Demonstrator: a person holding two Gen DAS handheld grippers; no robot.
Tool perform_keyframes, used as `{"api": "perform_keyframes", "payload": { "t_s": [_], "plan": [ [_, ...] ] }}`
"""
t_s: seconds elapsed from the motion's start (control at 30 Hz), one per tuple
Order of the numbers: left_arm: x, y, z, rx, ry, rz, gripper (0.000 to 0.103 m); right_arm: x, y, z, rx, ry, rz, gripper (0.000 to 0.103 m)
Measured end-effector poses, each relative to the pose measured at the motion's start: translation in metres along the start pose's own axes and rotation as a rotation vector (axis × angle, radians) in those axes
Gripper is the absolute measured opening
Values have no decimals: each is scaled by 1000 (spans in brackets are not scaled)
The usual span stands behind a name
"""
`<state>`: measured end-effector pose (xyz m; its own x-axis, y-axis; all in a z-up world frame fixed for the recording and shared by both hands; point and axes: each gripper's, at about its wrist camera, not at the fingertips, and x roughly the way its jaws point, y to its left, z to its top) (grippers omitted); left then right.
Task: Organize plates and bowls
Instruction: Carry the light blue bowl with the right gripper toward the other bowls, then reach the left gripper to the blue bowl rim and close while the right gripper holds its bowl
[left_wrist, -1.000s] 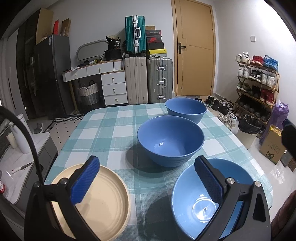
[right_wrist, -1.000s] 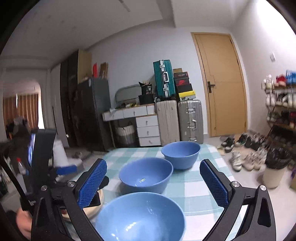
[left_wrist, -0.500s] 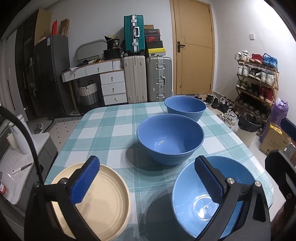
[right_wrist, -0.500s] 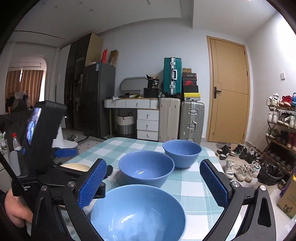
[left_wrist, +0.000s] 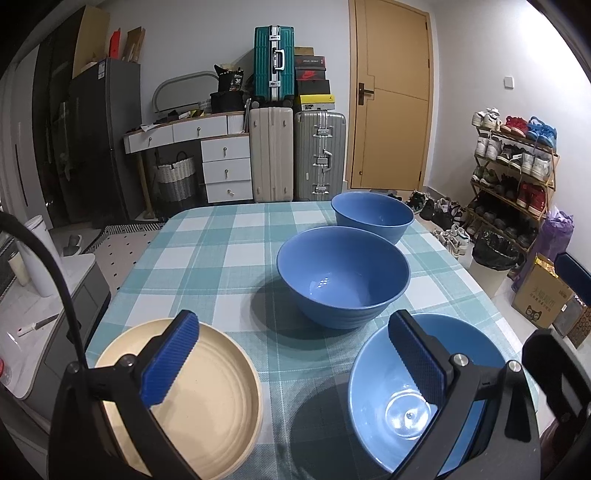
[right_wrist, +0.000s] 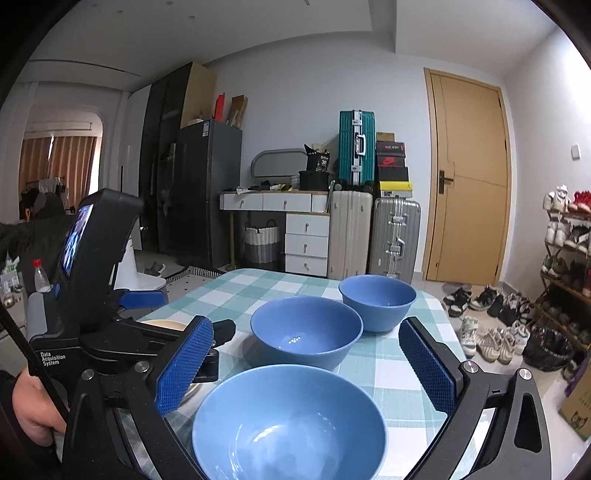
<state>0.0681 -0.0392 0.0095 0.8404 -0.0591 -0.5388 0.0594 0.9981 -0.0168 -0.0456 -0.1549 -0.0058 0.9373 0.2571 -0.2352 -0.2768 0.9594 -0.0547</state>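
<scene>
Right gripper (right_wrist: 306, 373) spread wide, empty, above the nearest blue bowl (right_wrist: 290, 424); left gripper (left_wrist: 295, 363) likewise wide, cream plate (left_wrist: 199, 395) left of that bowl.

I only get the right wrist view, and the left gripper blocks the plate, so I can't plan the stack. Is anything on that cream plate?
Observer: No. The left wrist view shows most of the cream plate, and it is bare inside.
Operator: Does it touch the nearest bowl?
Observer: No. A strip of checked tablecloth lies between it and the light blue bowl.
Operator: Is the left gripper holding anything?
Observer: No. The left gripper is open with nothing between its fingers. One finger shows over the plate and the other over that bowl.
</scene>
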Motion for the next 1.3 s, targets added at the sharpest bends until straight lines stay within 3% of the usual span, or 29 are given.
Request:
{"api": "perform_keyframes", "payload": {
  "t_s": [0.33,0.47,0.6,0.67,0.8,0.87,0.97,1.07,1.17,1.3],
  "plan": [
    [17,13,3,-47,46,31,103,16,-24,6,84,76,-43,102],
    [43,21,15,-60,168,56,103,24,-34,24,40,101,-29,102],
    [61,35,34,-131,245,-7,103,39,-49,45,20,139,-19,102],
    [70,43,45,-184,250,-45,103,57,-61,54,43,193,-7,102],
    [100,47,60,-192,298,-8,103,100,-86,68,138,307,31,102],
    [127,47,60,-203,391,-5,103,124,-98,72,187,352,47,102],
    [152,47,58,-234,468,-46,103,166,-115,75,250,446,70,102],
    [171,44,58,-239,497,-31,103,210,-130,68,316,563,86,102],
    [185,38,57,-235,546,-68,102,240,-140,55,358,603,31,102],
    [199,27,58,-201,591,-96,101,270,-140,34,374,693,57,102]
  ]
}}
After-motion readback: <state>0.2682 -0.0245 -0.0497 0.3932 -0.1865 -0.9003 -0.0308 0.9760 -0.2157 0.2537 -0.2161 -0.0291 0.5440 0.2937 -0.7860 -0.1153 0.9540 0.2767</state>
